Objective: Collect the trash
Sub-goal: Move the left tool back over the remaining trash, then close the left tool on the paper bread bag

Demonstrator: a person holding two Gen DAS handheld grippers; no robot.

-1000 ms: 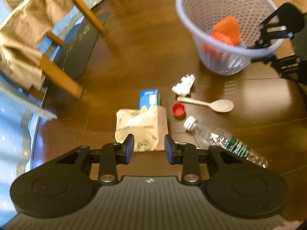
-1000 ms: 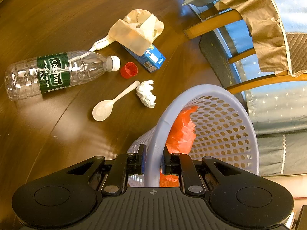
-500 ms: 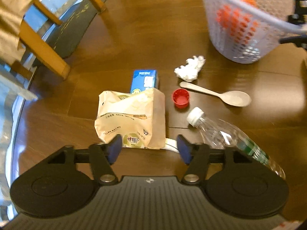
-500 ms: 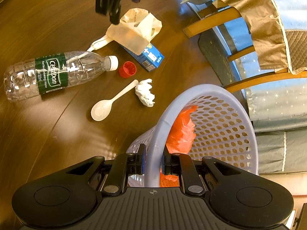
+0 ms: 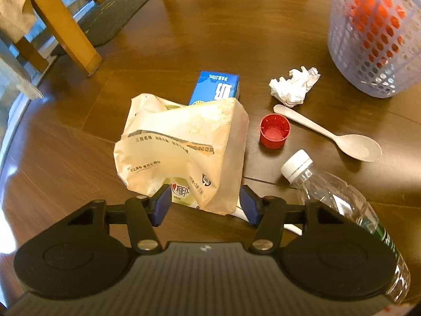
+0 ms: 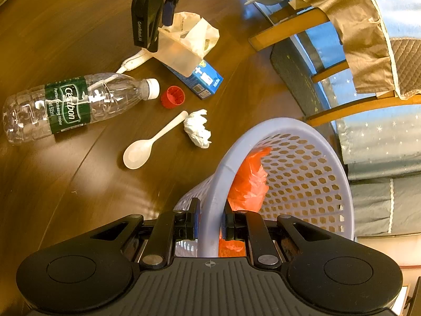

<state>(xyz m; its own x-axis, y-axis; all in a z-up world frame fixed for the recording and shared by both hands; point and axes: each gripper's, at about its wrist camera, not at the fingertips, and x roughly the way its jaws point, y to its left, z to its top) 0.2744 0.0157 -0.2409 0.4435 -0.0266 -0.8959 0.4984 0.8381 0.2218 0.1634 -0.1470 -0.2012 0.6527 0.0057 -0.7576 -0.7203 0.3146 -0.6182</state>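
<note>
We see a dark wooden floor (image 5: pixel 250 26) with a wooden chair (image 6: pixel 329 23) at upper right of the right-wrist view. Our left gripper (image 5: pixel 205 204) is closing around the crumpled tissue pack (image 5: pixel 184 147) at centre frame, pads not yet pressing. Our right gripper (image 6: pixel 209 222) pinches the lavender basket (image 6: pixel 302 163) rim, lower centre.

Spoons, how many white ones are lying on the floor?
1 for sure: a white spoon beside the crumpled tissue. Another white handle pokes from under the tissue packet; its end is hidden.
</note>
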